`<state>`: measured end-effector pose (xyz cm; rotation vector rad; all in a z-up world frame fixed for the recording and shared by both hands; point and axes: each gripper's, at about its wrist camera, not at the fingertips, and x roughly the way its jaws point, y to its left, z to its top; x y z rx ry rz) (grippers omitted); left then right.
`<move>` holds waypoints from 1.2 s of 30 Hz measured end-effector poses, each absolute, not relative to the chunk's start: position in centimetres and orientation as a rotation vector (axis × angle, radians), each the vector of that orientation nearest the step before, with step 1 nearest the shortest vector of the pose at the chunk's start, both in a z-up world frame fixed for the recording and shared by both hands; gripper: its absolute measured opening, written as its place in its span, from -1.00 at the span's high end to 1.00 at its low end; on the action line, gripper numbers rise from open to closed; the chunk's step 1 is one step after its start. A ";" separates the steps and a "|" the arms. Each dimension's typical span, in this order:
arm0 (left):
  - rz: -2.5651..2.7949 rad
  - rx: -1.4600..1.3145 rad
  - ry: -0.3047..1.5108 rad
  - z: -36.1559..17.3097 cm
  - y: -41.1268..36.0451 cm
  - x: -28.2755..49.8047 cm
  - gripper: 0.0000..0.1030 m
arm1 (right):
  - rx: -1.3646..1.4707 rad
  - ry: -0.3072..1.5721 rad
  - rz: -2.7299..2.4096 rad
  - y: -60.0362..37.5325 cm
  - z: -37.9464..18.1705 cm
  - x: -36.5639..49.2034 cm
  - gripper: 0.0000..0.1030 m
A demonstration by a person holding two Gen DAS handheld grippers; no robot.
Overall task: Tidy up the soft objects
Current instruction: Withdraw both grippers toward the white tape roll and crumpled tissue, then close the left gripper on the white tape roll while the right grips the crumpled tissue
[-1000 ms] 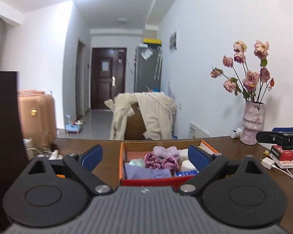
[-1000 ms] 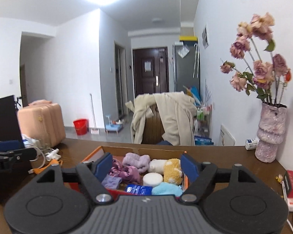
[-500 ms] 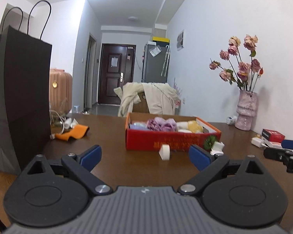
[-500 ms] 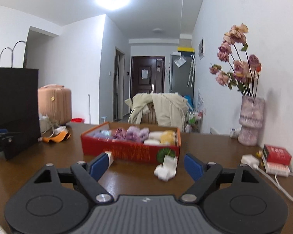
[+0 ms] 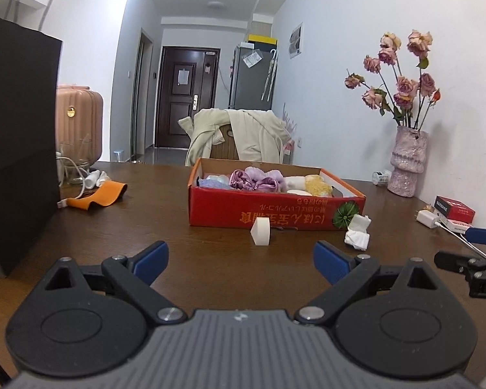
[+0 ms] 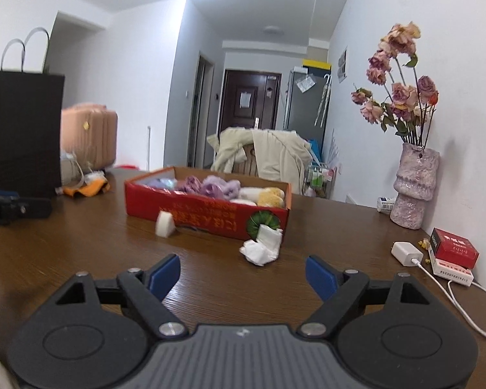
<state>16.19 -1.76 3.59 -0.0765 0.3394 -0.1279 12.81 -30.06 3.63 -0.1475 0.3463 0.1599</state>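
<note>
- Red box [image 5: 275,207], orange inner rim, green round emblem
- Purple scrunchies [image 5: 256,178], yellow sponge [image 5: 317,185] inside
- White wedge [image 5: 260,230]
- White crumpled tissue [image 6: 262,248]
- Dark brown wood-grain table [image 5: 145,220]
- Mottled pink vase [image 5: 408,159]
- Black bag [image 5: 16,129]

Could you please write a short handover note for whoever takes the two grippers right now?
Left gripper: open, empty.
Right gripper: open, empty.
Red box on the table holds purple, white and yellow soft things.
Still out, in front of the box: a white sponge and a crumpled tissue.
Left to do: probably put both into the box.
</note>
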 end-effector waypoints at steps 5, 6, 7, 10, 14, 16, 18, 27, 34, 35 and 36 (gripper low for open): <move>-0.143 -0.070 0.377 3.7 -3.3 21.4 -0.90 | -0.233 0.377 0.192 -30.8 3.5 18.0 -0.63; -0.145 -0.068 0.387 3.5 -3.7 22.6 -0.90 | -0.258 0.372 0.202 -30.9 3.4 19.2 -0.63; -0.150 -0.064 0.401 3.2 -4.0 23.9 -0.89 | -0.284 0.367 0.215 -31.0 3.3 20.5 -0.63; -0.164 -0.064 0.436 2.6 -4.9 27.2 -0.87 | -0.352 0.389 0.267 -31.2 2.9 24.4 -0.63; -0.163 -0.046 0.475 1.4 -6.1 31.7 -0.72 | -0.387 0.436 0.335 -31.1 1.9 29.3 -0.63; -0.165 -0.051 0.507 0.6 -6.4 33.7 -0.58 | -0.390 0.433 0.366 -30.8 1.3 31.1 -0.61; -0.165 -0.059 0.533 -0.2 -6.7 35.2 -0.50 | -0.372 0.457 0.399 -30.8 0.5 33.0 -0.54; -0.193 -0.146 0.582 -2.5 -6.4 37.8 -0.03 | -0.330 0.516 0.493 -32.0 -1.8 35.1 0.54; -0.222 -0.194 0.604 -2.8 -5.8 38.5 0.55 | -0.200 0.549 0.487 -34.0 -1.7 35.8 0.70; -0.222 -0.198 0.605 -2.8 -5.7 38.5 0.57 | -0.186 0.553 0.482 -34.1 -1.7 35.9 0.71; -0.220 -0.195 0.600 -2.8 -5.8 38.4 0.60 | -0.178 0.556 0.476 -34.2 -1.7 36.0 0.72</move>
